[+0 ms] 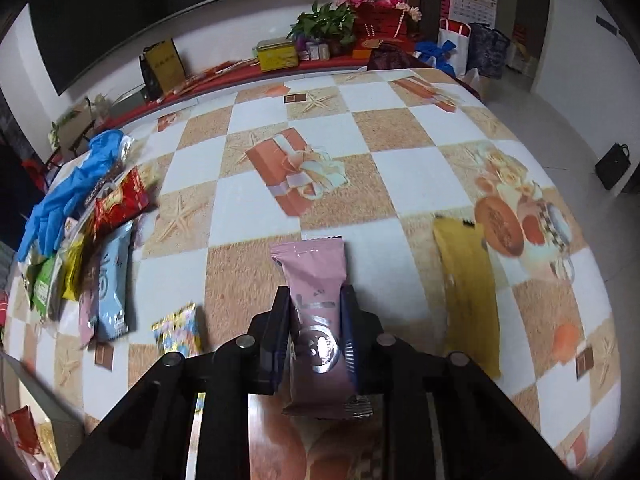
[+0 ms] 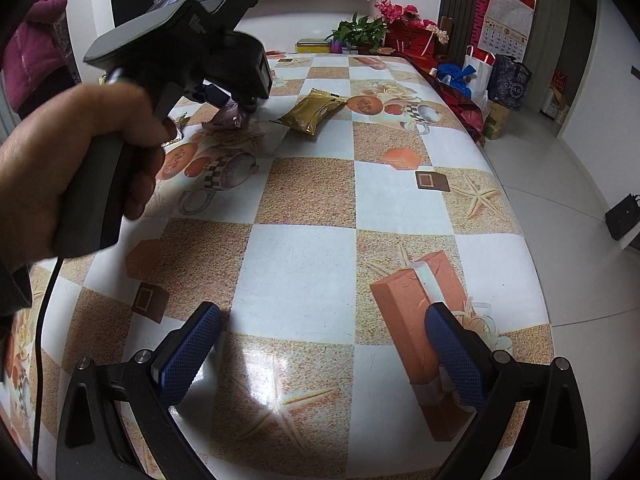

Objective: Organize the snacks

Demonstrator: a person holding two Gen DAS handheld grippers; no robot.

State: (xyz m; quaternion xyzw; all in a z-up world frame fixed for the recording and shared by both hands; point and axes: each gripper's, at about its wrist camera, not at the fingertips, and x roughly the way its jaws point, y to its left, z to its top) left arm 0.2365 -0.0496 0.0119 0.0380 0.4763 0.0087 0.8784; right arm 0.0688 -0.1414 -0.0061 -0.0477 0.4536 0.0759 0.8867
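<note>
A pink snack packet lies lengthwise between my left gripper's blue pads, which press on its sides. The packet rests on the checked tablecloth. In the right wrist view a hand holds that left gripper, shut on the pink packet at the far left of the table. A gold packet lies flat to the right of the pink one, also seen as the gold packet from the right. My right gripper hovers open over bare tablecloth, nothing between its fingers.
A pile of snack packets with a blue glove on it sits at the table's left edge. A small colourful packet lies near my left gripper. Boxes, bags and flowers crowd the far side. The table edge drops off at right.
</note>
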